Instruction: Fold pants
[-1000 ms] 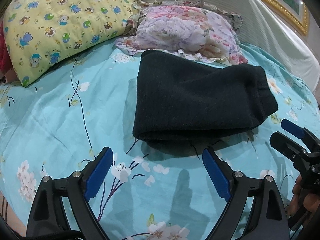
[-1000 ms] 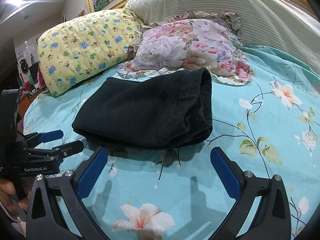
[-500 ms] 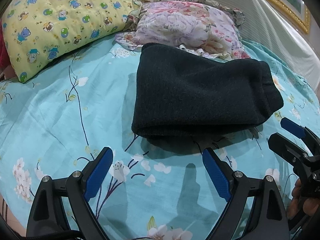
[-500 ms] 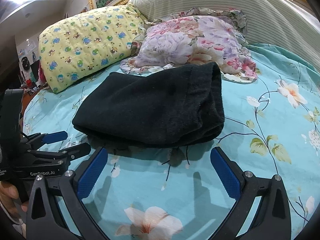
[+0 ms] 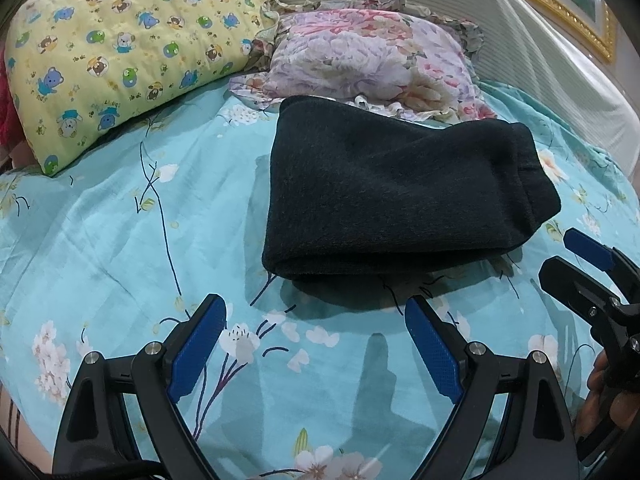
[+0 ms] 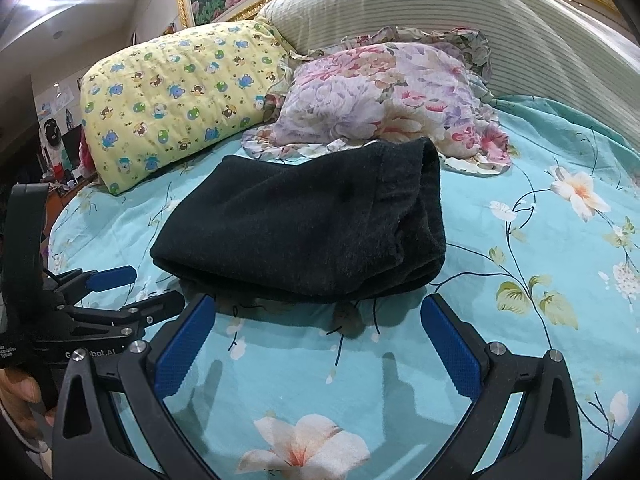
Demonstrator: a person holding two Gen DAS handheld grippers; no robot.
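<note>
Your pants (image 5: 392, 196) lie on the bed (image 5: 120, 240) as a compact dark bundle, folded over on themselves into a thick rectangle, with the far edge just touching the frill of the floral pillow (image 5: 376, 60). A yellow bear-print pillow (image 5: 120, 48) sits to the left of it, well apart from the bundle. The layers look stacked several deep: the right wrist view shows a rolled, doubled end (image 6: 428, 208) on the right side and a smooth folded edge facing you.

Your left hand-held gripper (image 5: 316, 344) hangs just short of the near edge, fingers spread wide, gripping nothing. Your right hand-held gripper (image 6: 316, 336) does the same beside it, also spread and empty, with neither touching the cloth.

Judging by this, the folding itself looks essentially finished. What may be left is small: the right end bulges somewhat unevenly, so you might press or square it, otherwise you can leave the bundle where it rests.
</note>
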